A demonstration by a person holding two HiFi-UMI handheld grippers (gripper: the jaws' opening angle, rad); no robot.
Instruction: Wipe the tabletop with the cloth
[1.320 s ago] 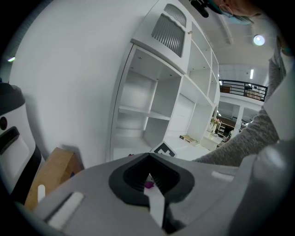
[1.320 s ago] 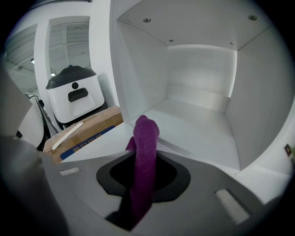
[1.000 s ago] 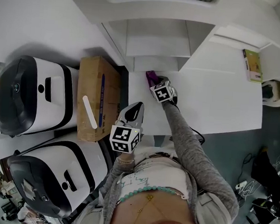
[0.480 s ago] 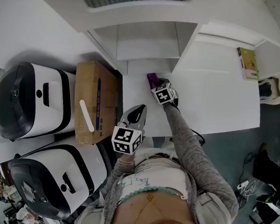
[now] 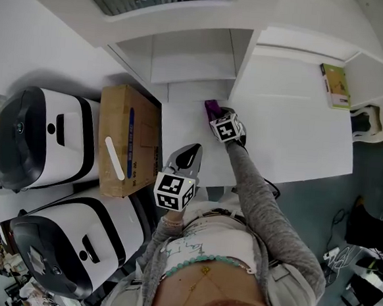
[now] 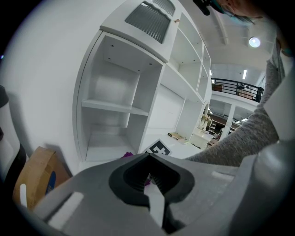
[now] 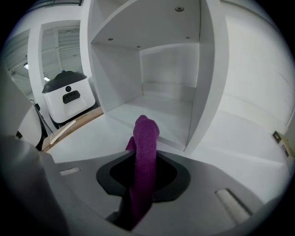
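Right gripper [image 7: 144, 173]: jaws clamped on the purple cloth [image 7: 146, 138], which fills the gap between the pads and projects forward past the jaw tips as a folded, rounded end. In the head view this projecting end lies over the white tabletop [image 5: 292, 137], directly in front of the lower open compartment of the white shelf unit [image 5: 192, 57]. Whether the cloth is touching the tabletop cannot be determined. The marker cube of the right gripper sits on the side away from the shelf unit, and a grey sleeve [image 5: 260, 207] runs back from it toward the person. Left gripper [image 6: 148, 179]: jaws drawn together with nothing between the pads. It is held well back from the shelf unit, above the near edge of the tabletop, with its closed tips pointing toward the shelf unit and the right gripper. A cardboard box [image 5: 130, 137] stands beside the shelf unit, at its left in the head view, with a flat white strip [image 5: 114, 157] lying on its top face. Two white-and-black appliances [image 5: 44, 137] stand beyond the box, on the side away from the shelf unit. A green-covered book [image 5: 334, 86] lies well apart from the shelf unit, at the far right end of the white surface.
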